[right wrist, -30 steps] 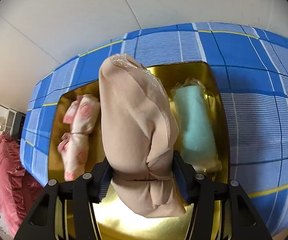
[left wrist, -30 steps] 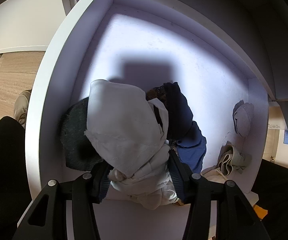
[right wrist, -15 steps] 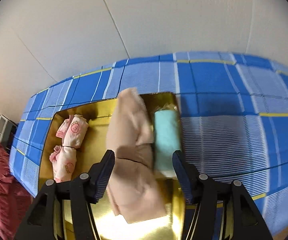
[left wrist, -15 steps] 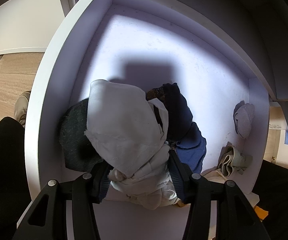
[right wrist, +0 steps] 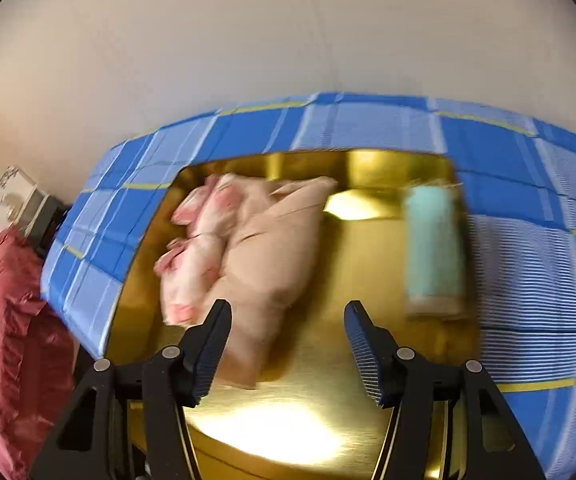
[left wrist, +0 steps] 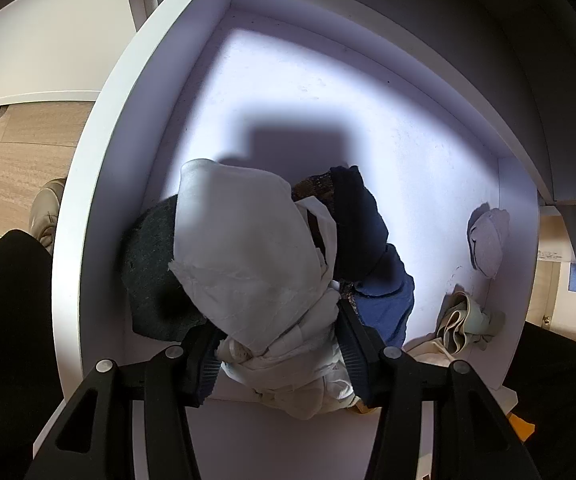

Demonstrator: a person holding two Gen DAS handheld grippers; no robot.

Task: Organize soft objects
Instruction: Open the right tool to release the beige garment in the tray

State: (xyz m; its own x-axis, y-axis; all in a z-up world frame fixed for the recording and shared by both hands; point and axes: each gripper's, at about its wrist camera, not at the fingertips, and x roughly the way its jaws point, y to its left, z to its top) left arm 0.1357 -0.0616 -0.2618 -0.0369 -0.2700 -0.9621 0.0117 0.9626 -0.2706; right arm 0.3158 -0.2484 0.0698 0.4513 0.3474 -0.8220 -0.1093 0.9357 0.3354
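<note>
**A:** Left side first. Holding anything?

**B:** Yes. Seen from the left gripper (left wrist: 279,320): clamped narrow on a white cloth bundle (left wrist: 247,256), pinched at the bunched lower end so that the loose upper part stands forward as one lump. Pointed steeply down into a white drawer (left wrist: 87,200).

**A:** Why hovering there?

**B:** Probably lifting the bundle out of the heap, or choosing a spot for it; cannot tell which. Under and beside the bundle: a dark green cloth (left wrist: 147,280) to the left, a navy cloth (left wrist: 360,220) and a blue cloth (left wrist: 388,304) to the right, all crowded together. Well apart, against the right wall: a small pale cloth (left wrist: 488,240) and a folded grey-green cloth (left wrist: 464,320).

**A:** And the right side?

**B:** Blurred. Seen from the right gripper (right wrist: 288,320): spread wide, gripping nothing, only bare gold tray (right wrist: 348,380) between the pads. Lying free in the tray: a beige cloth (right wrist: 275,248), touching a pink patterned roll (right wrist: 195,248) on the left. At the tray's right edge, apart from both: a teal roll (right wrist: 432,248).

**A:** Why laid out like that?

**B:** Apparently lined up side by side, lengthwise, to fill the tray in a row. Resting under the tray: a blue checked cover (right wrist: 528,240). Beyond its left edge: red fabric (right wrist: 3,320).

**A:** Left to do?

**B:** Judging by the drawer, plenty still unsorted.
</note>
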